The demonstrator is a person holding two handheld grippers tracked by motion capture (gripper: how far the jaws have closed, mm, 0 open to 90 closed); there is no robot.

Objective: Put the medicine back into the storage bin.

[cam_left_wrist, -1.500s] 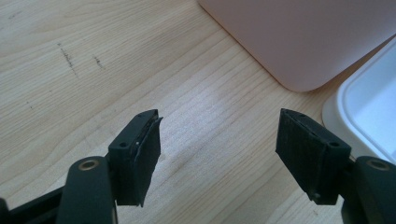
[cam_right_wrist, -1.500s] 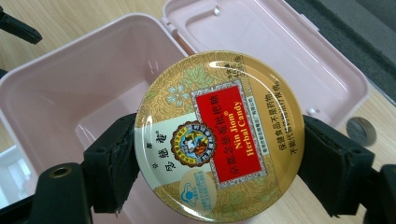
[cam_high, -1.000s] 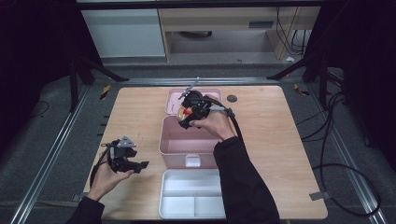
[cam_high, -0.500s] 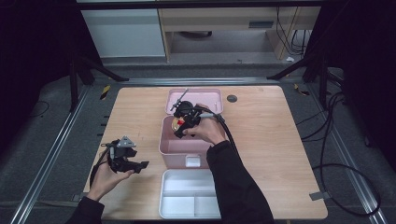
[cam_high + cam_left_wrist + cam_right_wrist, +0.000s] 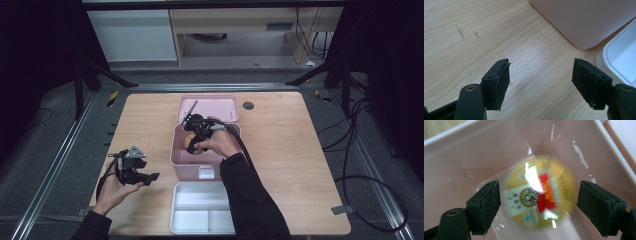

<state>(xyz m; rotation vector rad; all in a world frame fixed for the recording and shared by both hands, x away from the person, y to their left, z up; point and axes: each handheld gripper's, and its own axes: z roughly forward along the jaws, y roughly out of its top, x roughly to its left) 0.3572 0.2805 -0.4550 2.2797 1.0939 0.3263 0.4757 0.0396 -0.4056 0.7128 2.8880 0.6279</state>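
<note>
Your right gripper hangs inside the pink box, fingers open around the round yellow packet; your left gripper idles, fingers apart.

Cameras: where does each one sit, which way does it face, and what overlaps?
High view: above the person's side, looking forward and down on the table; both forearms, left gripper and right gripper show.
Left gripper view: on the left gripper, looking down at bare wood between open jaws.
Right gripper view: on the right gripper, looking into the pink box at a round yellow packet between open jaws.
Shared: the high and left gripper views both show the pink box and white tray.
</note>
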